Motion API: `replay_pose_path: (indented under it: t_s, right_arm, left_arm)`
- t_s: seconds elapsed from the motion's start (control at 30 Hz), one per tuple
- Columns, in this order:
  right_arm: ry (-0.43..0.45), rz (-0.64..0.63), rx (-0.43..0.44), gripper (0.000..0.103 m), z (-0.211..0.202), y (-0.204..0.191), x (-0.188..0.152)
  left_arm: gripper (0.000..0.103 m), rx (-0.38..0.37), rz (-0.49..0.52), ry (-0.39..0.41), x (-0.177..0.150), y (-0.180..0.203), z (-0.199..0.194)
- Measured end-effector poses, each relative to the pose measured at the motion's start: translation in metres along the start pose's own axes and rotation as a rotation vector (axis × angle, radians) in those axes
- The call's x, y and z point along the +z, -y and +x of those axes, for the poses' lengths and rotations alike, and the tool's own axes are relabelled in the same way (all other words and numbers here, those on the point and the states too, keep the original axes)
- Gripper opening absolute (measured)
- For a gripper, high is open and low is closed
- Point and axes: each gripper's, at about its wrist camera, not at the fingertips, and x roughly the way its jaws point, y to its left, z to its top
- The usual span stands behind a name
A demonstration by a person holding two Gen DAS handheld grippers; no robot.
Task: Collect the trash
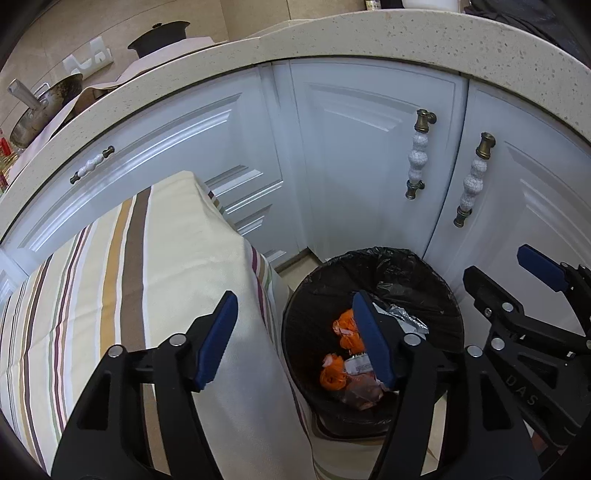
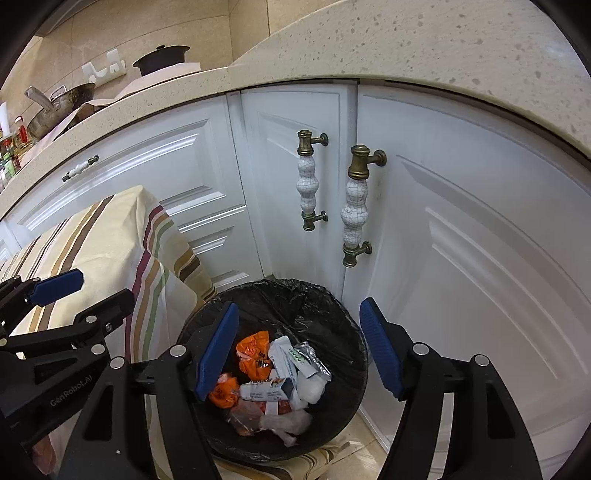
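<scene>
A round trash bin with a black liner (image 1: 388, 269) (image 2: 295, 295) stands on the floor against the white cabinets. Inside lie orange wrappers (image 1: 334, 376) (image 2: 253, 347), foil (image 1: 408, 319), small cartons (image 2: 266, 391) and white tissue (image 2: 310, 387). My left gripper (image 1: 295, 343) is open and empty, over the table edge and the bin's left rim. My right gripper (image 2: 301, 354) is open and empty, right above the bin. The right gripper also shows at the right edge of the left wrist view (image 1: 513, 280), the left gripper at the left edge of the right wrist view (image 2: 92, 291).
A table with a striped cloth (image 1: 122, 266) (image 2: 99, 240) stands left of the bin. White cabinet doors with ceramic handles (image 1: 417, 155) (image 2: 354, 203) are behind it. A speckled countertop (image 1: 332, 33) holds a pan (image 1: 40, 107) and a dark pot (image 1: 159, 37).
</scene>
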Motion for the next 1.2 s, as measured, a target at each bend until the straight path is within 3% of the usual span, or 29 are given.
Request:
replay_pose_path:
  t_s: [0.5,1.2]
  right_arm:
    - [0.023,0.018,-0.017,0.074,-0.032,-0.01,-0.005]
    - [0.131,0.034,-0.007,0.08,-0.128,-0.04,-0.02]
  left_arm:
    - [0.078,-0.008,-0.035,0.062,-0.012,-0.024,-0.037]
    - [0.097,-0.044,-0.056,0.207,-0.046,-0.061,-0.134]
